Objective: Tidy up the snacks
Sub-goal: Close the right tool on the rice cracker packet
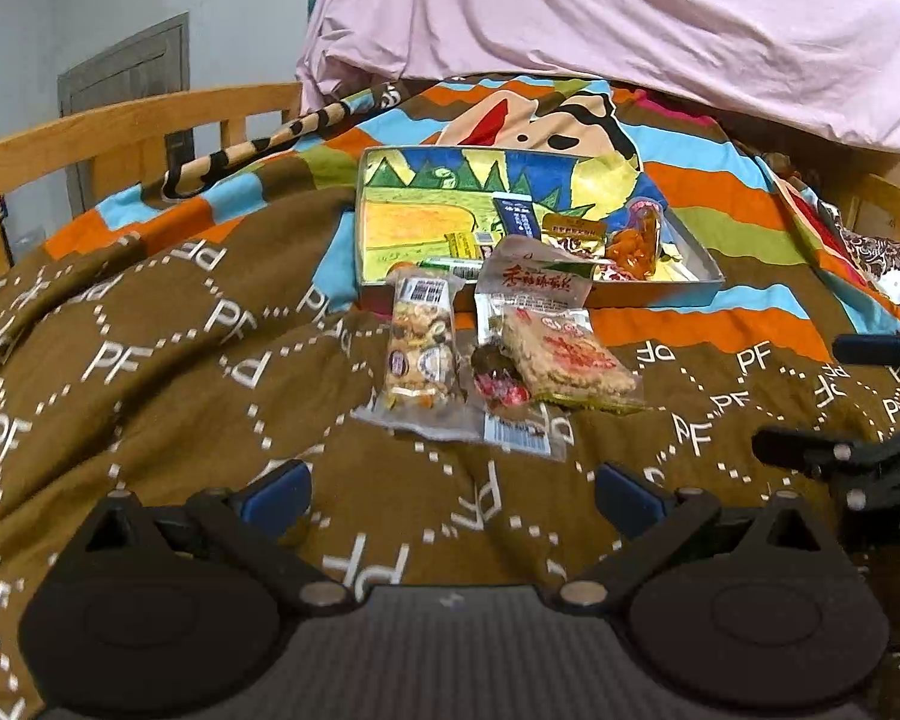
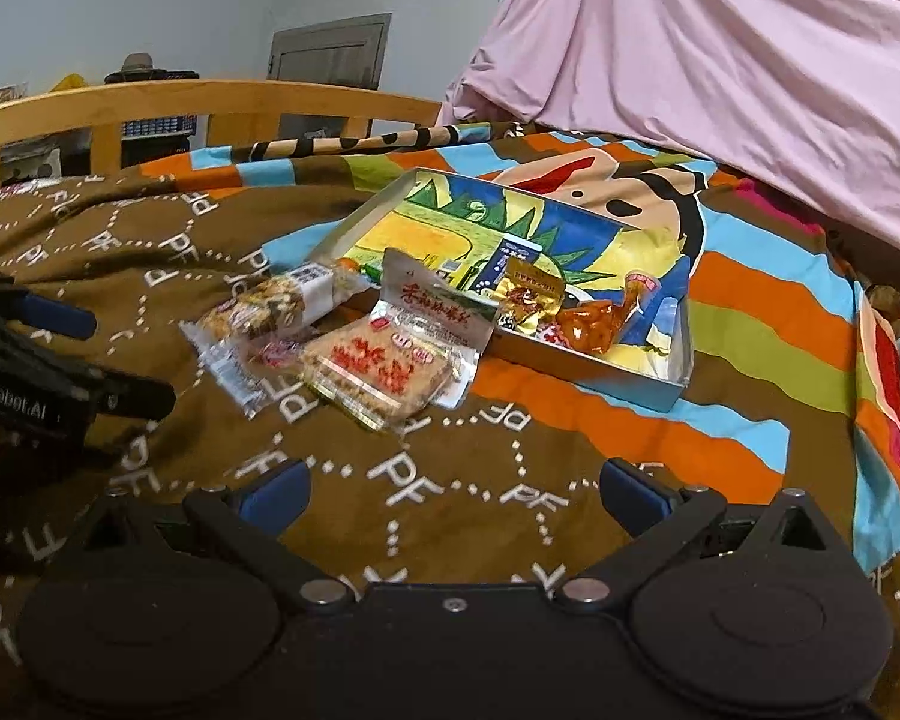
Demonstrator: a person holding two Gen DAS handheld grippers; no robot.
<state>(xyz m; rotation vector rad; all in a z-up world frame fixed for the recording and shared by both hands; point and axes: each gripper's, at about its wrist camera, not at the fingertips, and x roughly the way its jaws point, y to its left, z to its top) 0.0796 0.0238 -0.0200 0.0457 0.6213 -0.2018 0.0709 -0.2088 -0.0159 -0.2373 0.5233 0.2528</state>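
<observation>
Two grippers low over a bed. Left gripper (image 1: 453, 489): blue fingers spread wide, nothing between them. Right gripper (image 2: 453, 489): spread wide too, also holding nothing. Each one seen at the side of the other's view.

Under both, a brown blanket (image 1: 150, 396) with white "PF" letters all over. Farther back, a striped cover (image 1: 708, 192) in orange, blue and green with a cartoon face.

On the striped cover, a flat tin (image 1: 699, 252) with a bright drawing inside. In the tin, at its near right end: a dark blue pack (image 1: 517, 213), a gold pack (image 1: 573, 231), an orange snack (image 1: 636, 246) in clear wrap, a small yellow pack (image 1: 465, 243).

Just in front of the tin, on the blanket, loose snacks in a small heap: a nut bar (image 1: 420, 354) in clear wrap on the left, a rice cake (image 1: 564, 360) with red print on the right, a white pack (image 1: 534, 282) with red writing leaning against the tin's front edge, a small red candy (image 1: 501, 390) between bar and cake.

Wooden bed rail (image 1: 120, 126) at the back left. Pink sheet (image 1: 630, 18) hanging behind.
</observation>
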